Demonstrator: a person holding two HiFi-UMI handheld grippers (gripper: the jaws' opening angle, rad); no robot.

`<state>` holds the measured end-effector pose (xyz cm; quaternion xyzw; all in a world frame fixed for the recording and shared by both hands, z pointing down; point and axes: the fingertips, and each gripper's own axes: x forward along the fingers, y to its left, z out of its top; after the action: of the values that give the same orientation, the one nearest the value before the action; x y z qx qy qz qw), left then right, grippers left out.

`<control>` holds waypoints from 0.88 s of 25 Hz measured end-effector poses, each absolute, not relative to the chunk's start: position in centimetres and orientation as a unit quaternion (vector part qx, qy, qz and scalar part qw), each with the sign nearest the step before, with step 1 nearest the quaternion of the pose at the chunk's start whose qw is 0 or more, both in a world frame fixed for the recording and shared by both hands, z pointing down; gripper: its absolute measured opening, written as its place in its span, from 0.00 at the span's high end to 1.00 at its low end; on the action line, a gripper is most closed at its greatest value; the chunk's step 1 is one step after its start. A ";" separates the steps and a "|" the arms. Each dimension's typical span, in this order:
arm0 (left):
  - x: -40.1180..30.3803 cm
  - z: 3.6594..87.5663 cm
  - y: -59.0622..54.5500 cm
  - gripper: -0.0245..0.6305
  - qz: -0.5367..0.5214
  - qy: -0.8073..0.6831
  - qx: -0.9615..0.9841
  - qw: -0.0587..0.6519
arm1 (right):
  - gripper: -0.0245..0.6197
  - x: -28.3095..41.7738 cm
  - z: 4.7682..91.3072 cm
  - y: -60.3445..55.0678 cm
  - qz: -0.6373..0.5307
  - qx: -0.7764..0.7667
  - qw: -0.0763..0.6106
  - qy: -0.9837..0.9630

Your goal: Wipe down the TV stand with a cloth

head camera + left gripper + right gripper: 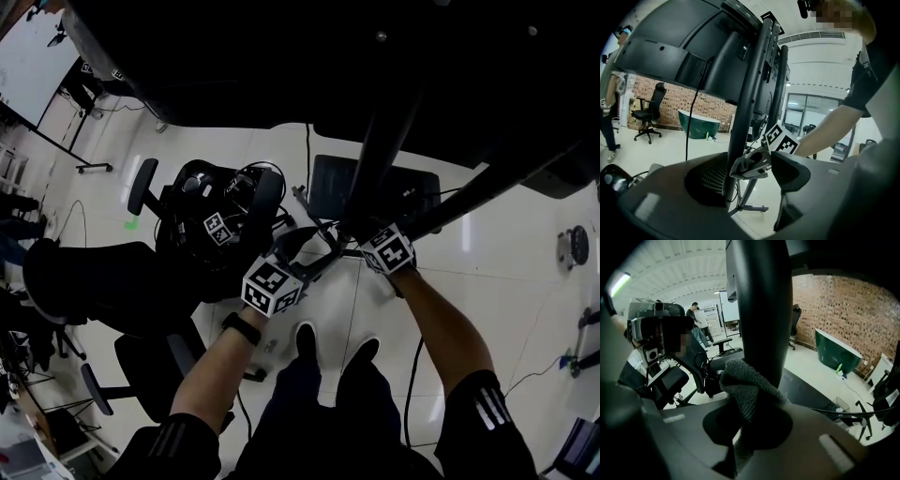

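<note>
The black TV stand's upright pole (380, 150) rises between my two grippers. My right gripper (747, 427) is shut on a grey knitted cloth (745, 390), which presses against the pole (761, 310). In the left gripper view the cloth (740, 166) shows as a small bunch touching the pole (745, 117), with the right gripper's marker cube (780, 139) behind it. My left gripper (750, 183) is open, its jaws standing on either side of the pole's lower part. From the head view the left gripper (300, 258) and right gripper (347, 246) meet at the pole.
The back of the TV (670, 42) hangs overhead. The stand's flat black base (328, 183) lies on the white floor by my feet (305, 337). Office chairs (141, 197) and cables crowd the left. A green tub (834, 352) stands by the brick wall; a person (696, 317) stands far off.
</note>
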<state>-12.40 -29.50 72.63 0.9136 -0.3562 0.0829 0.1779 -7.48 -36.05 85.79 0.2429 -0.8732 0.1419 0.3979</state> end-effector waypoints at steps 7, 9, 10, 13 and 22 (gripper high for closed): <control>-12.6 76.1 -29.7 0.48 0.093 -0.356 0.911 0.186 | 0.92 -7.2 91.9 -36.2 0.163 0.242 0.407 -0.865; -12.9 77.0 -29.5 0.48 0.097 -0.357 0.910 0.188 | 0.92 -7.1 93.1 -36.1 0.171 0.249 0.413 -0.859; -13.0 77.3 -29.5 0.48 0.098 -0.357 0.910 0.189 | 0.92 -7.1 93.7 -36.0 0.174 0.251 0.416 -0.857; -13.6 78.1 -29.5 0.48 0.103 -0.359 0.909 0.186 | 0.92 -7.1 95.3 -36.2 0.177 0.252 0.423 -0.852; -13.9 79.3 -28.3 0.48 0.108 -0.366 0.905 0.188 | 0.92 -6.4 98.8 -35.9 0.198 0.267 0.427 -0.841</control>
<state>-13.93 -28.33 79.34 0.9050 -0.3664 0.1077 0.1876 -6.41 -35.95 98.75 0.2668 -0.8409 0.1977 0.4273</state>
